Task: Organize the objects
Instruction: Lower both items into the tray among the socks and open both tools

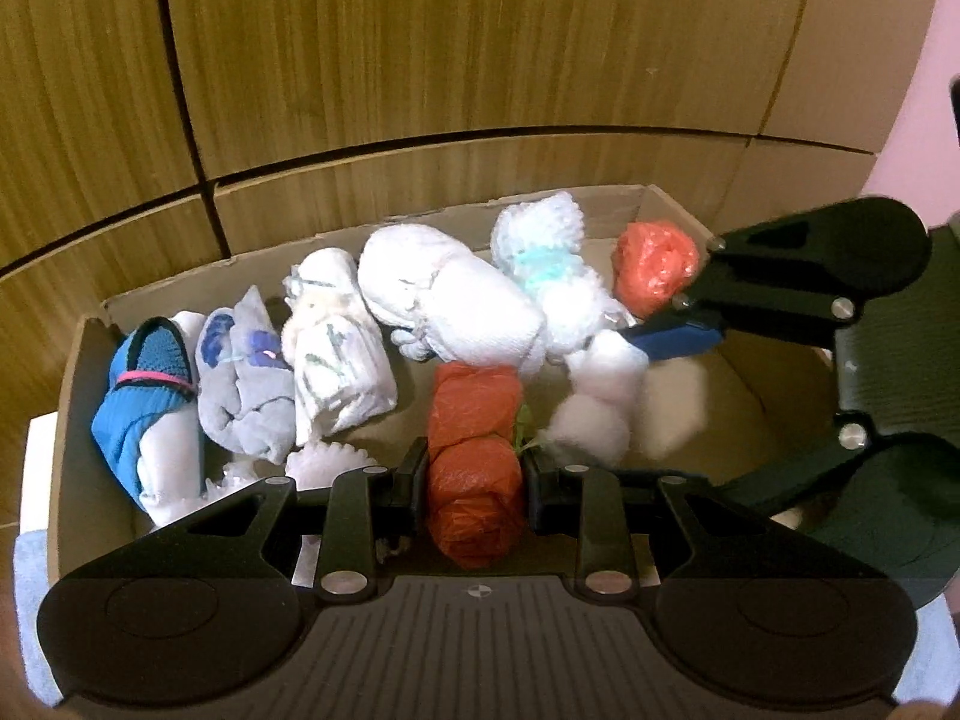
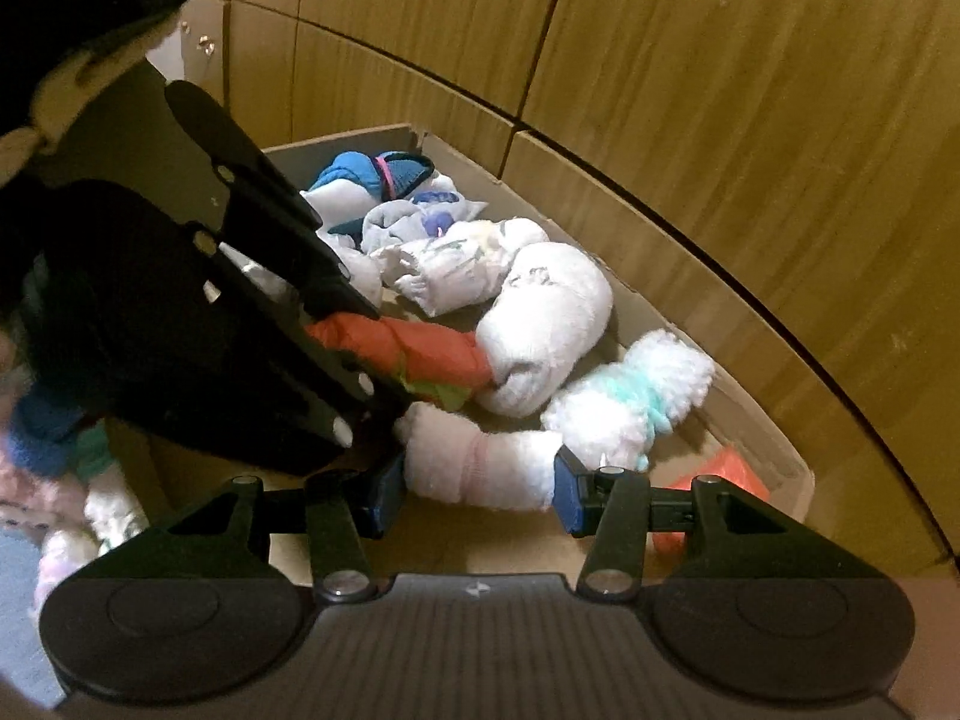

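Note:
A cardboard box [image 1: 78, 396] holds several rolled sock bundles. My left gripper [image 1: 474, 483] is shut on an orange rolled bundle [image 1: 474, 456] and holds it low over the box's near side. My right gripper [image 2: 474, 489] is shut on a white and pale pink fluffy bundle [image 2: 480, 465], just right of the orange one [image 2: 420, 354]. In the left wrist view the right gripper [image 1: 654, 336] reaches in from the right, with the white bundle [image 1: 600, 396] blurred below its blue pads. A second orange bundle [image 1: 657, 267] lies in the box's far right corner.
Along the box's back row lie a blue sock roll [image 1: 147, 396], a grey roll [image 1: 246, 384], a white printed roll [image 1: 336, 348], a big white roll [image 1: 450, 300] and a fluffy white and mint roll [image 1: 552, 264]. Wooden cabinet doors [image 1: 480, 48] stand behind. More socks [image 2: 54, 480] lie outside, left.

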